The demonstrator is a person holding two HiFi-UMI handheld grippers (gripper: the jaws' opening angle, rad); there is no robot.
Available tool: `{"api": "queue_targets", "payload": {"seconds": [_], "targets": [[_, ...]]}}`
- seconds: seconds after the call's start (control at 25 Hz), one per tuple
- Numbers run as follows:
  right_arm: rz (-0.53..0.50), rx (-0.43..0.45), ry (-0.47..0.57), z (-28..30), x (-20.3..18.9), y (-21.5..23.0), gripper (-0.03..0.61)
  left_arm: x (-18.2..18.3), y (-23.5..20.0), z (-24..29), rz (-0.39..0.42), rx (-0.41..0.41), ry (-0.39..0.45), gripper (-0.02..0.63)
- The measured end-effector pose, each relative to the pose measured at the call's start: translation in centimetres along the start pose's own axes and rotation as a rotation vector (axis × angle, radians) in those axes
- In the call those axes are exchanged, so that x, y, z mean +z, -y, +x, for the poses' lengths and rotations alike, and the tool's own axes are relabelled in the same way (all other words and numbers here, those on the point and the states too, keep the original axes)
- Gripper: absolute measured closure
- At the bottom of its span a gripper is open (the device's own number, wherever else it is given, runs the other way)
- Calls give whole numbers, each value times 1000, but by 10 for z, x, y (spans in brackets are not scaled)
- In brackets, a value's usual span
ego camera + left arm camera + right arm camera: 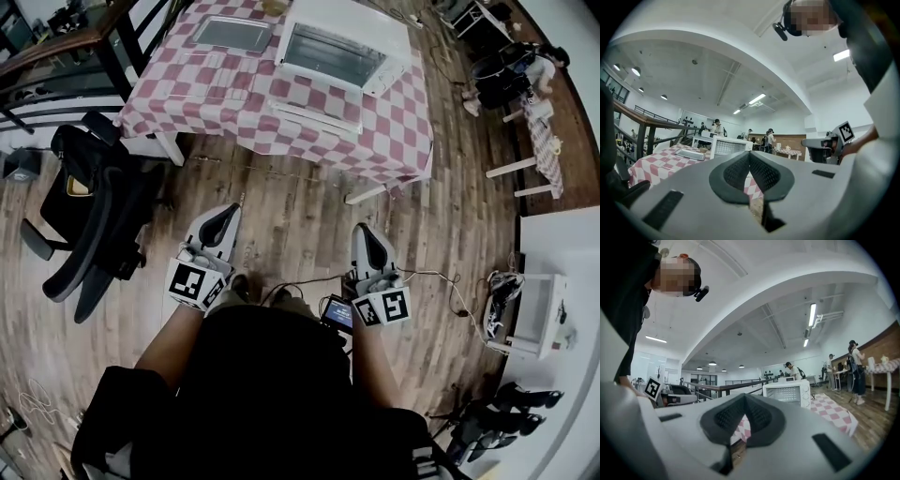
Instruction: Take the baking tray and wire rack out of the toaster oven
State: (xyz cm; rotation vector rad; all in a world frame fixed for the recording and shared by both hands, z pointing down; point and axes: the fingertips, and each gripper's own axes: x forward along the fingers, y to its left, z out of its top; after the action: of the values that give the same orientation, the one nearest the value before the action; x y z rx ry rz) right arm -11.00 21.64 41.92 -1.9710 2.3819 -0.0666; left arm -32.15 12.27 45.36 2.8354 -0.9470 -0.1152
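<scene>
Bare wooden floor [291, 211] lies open from the left gripper [223, 217] and right gripper [367, 239] up to the bench [398, 127], so the straight way to the toaster oven [342, 52] is free. A flat white panel [314, 119] lies before the oven at the bench's near edge. A metal tray [232, 33] takes the bench's left part. A black office chair [89, 230] crowds the left side, near the left gripper. A white stand [539, 314] sits well off right. A thin cable [272, 172] crosses the floor by the bench.
</scene>
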Motion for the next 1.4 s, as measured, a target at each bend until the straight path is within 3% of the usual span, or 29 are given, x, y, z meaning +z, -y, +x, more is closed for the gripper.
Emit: {"api": "queue_targets", "payload": {"seconds": [0.32,0.56,0.84,1.4], "targets": [[-5,49,19,-43,0,2,575,-20,59,-3,38,-16,-72,618],[11,17,18,-92,-8,31,575,-21,105,0,41,-42,-52,618],[53,-16,25,-119,-13,53,575,-27,131,-1,49,-7,-52,618],[15,17,33,-139,-8,76,575,-38,165,13,52,19,-68,618]]}}
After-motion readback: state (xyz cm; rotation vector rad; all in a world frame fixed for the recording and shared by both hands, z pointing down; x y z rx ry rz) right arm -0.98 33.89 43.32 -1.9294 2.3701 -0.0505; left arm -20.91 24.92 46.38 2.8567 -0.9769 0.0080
